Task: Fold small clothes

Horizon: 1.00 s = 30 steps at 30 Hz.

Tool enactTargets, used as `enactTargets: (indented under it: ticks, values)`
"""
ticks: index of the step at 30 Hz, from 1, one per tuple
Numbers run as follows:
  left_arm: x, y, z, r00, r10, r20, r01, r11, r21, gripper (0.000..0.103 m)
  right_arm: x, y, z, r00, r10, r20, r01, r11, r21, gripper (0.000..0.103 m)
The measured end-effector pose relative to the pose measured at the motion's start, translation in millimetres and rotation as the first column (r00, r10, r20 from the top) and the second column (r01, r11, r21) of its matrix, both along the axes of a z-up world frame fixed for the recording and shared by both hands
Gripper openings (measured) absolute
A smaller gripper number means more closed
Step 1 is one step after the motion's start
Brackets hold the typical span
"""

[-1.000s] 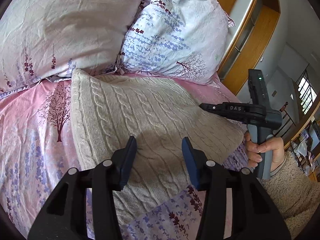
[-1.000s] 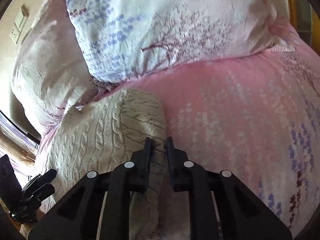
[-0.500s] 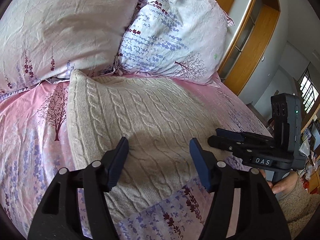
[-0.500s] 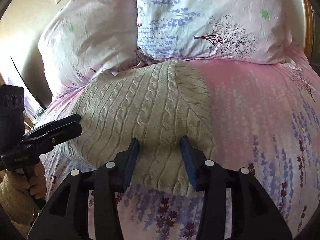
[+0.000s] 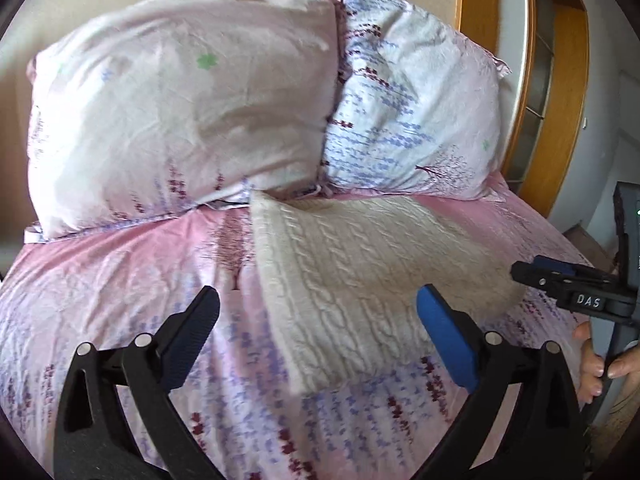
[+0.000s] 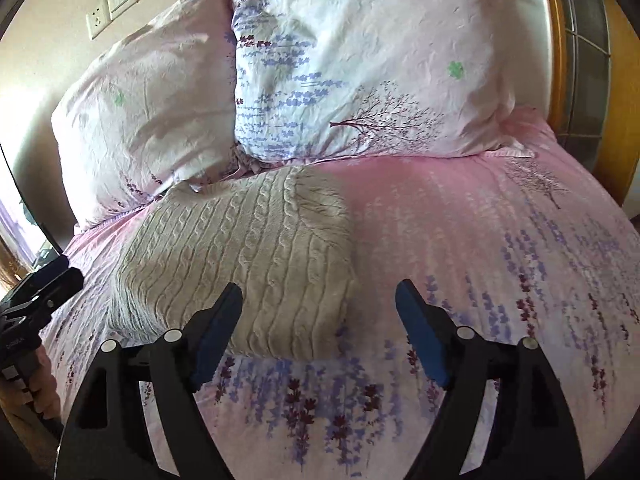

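A cream cable-knit sweater (image 5: pixel 360 280) lies folded into a rectangle on the pink flowered bedspread (image 5: pixel 120 280), just in front of the pillows. It also shows in the right wrist view (image 6: pixel 248 256). My left gripper (image 5: pixel 318 336) is wide open and empty, held above the sweater's near left corner. My right gripper (image 6: pixel 318 328) is wide open and empty, above the sweater's near right corner. Each gripper shows at the edge of the other's view: the right one (image 5: pixel 560 280) and the left one (image 6: pixel 40 288).
Two flowered pillows (image 5: pixel 180 100) (image 5: pixel 412 112) lean against the wall at the head of the bed. A wooden frame (image 5: pixel 540 80) stands to the right. Wall sockets (image 6: pixel 112 4) sit above the left pillow.
The right gripper was shut on the sweater's edge a second ago; it has let go and opened wide. Both grippers have drawn back from the sweater, and the left one has opened wider.
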State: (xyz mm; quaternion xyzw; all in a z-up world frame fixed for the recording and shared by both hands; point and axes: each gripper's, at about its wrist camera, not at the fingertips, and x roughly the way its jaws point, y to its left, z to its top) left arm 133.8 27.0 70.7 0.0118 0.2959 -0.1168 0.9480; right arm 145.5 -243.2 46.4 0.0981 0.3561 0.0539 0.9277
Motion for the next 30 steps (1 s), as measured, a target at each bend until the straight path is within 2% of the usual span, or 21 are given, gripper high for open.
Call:
enactTargets:
  ticks: [1,2,6,8,10,18,23,30]
  values:
    - [-6.3,5.7,0.1,1.000,0.025,0.000,-0.025,1.000,0.013,0.101,-4.0,0.2,1.1,1.000,-0.030,-0.002,0.030,0.999,-0.021,0.099]
    - [-11.3,10.1,-1.0,0.999,0.052,-0.009,-0.052,0.998,0.023,0.101,-10.3,0.4,2.3,0.998,-0.055,0.011,0.055,0.998,-0.035,0.102]
    - [-24.4,23.6,-13.2,0.989,0.113,-0.100,-0.113,0.994,0.002,0.101,-28.0,10.7,1.3,0.998,-0.055,0.026,0.057,0.996,-0.072,0.102]
    - [-27.6,26.5,-23.9,0.980,0.115,-0.164,-0.121,0.992,-0.024,0.101,-33.9,18.4,-3.4,0.999,-0.034,0.008,0.035,0.997,-0.072,0.102]
    - [-30.2,24.6,-32.7,0.972,0.129,-0.196,-0.134,0.991,-0.015,0.101,-36.4,27.7,-10.9,0.999,-0.017,-0.031,0.014,0.997,-0.080,0.102]
    - [-31.2,3.4,-56.4,0.955,0.169,-0.245,-0.150,0.984,0.096,0.101,-38.1,54.7,-37.9,0.992,0.008,-0.127,-0.025,0.990,-0.136,0.102]
    - [-28.6,-0.5,-69.5,0.941,0.168,-0.293,-0.142,0.984,0.110,0.101,-36.0,59.0,-48.0,0.986,0.004,-0.169,-0.030,0.988,-0.148,0.102]
    - [-26.8,-1.4,-77.9,0.936,0.170,-0.307,-0.137,0.982,0.127,0.101,-35.9,60.1,-54.0,0.982,0.001,-0.188,-0.031,0.987,-0.160,0.102]
